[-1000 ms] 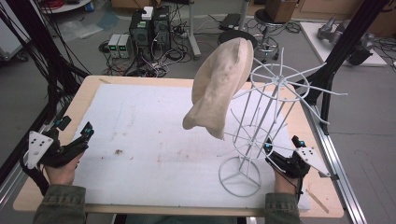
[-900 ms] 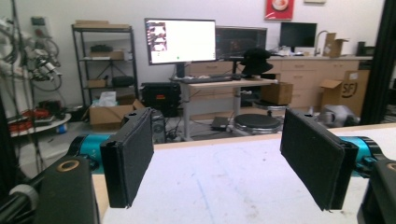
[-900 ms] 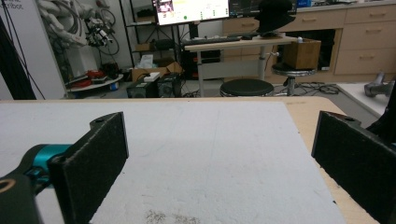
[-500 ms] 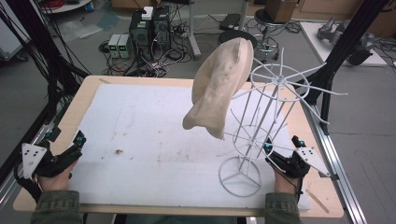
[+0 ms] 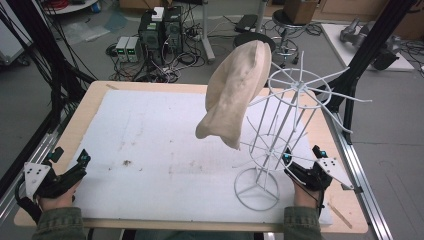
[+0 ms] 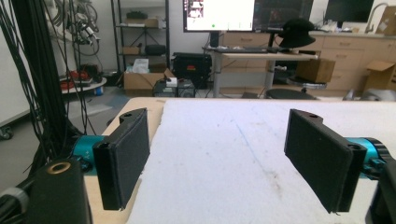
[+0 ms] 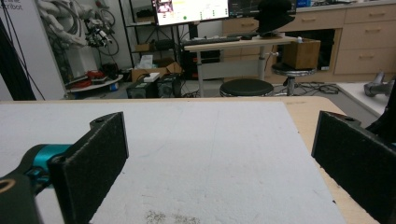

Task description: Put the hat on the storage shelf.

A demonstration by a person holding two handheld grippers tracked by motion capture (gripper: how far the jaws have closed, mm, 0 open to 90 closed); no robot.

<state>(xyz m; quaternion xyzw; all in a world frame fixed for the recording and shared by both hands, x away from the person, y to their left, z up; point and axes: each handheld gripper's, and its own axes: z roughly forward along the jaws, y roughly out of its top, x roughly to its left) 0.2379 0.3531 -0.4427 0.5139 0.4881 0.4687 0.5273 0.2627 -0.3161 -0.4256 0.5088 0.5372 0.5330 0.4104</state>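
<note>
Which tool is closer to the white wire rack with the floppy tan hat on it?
The right tool. It sits just beside the white wire rack, near its round base. The left tool is far across the table at the opposite near corner.

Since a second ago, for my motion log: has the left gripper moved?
Yes. The left gripper drew back toward the white mat's near-left corner.
</note>
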